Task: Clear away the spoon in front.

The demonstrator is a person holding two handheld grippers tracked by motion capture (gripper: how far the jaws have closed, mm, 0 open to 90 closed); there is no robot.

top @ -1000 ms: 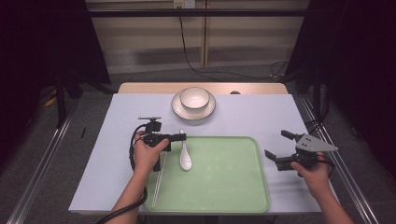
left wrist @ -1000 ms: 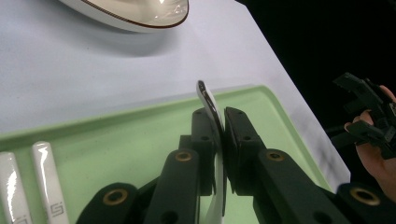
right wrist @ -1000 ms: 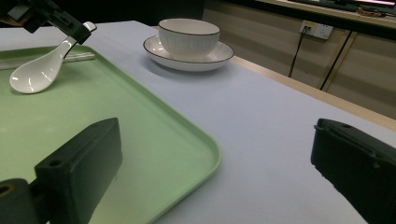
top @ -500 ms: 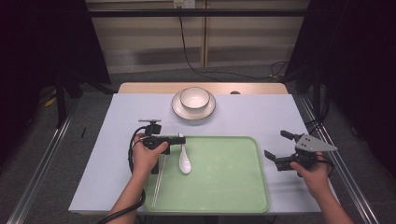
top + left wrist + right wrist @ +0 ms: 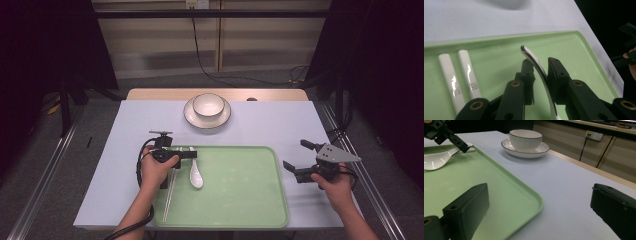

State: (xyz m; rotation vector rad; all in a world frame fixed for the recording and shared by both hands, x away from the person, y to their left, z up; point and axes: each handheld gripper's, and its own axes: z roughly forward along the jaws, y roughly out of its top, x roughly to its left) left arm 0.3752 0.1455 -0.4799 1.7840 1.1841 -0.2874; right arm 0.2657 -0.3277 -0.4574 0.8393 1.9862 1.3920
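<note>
While the spoon [image 5: 195,175] lies at the left of the green tray [image 5: 250,200], its handle is flanked by the left gripper [image 5: 539,72], whose jaws have just been opening narrowly. At the right of the frame, the right gripper [image 5: 297,160] is held wide open, with nothing between its jaws.

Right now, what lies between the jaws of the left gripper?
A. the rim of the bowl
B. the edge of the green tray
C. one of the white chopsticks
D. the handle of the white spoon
D. In the left gripper view the curved handle of the white spoon runs up between the two jaws of the left gripper, while the chopsticks lie apart on the green tray, off to one side.
</note>
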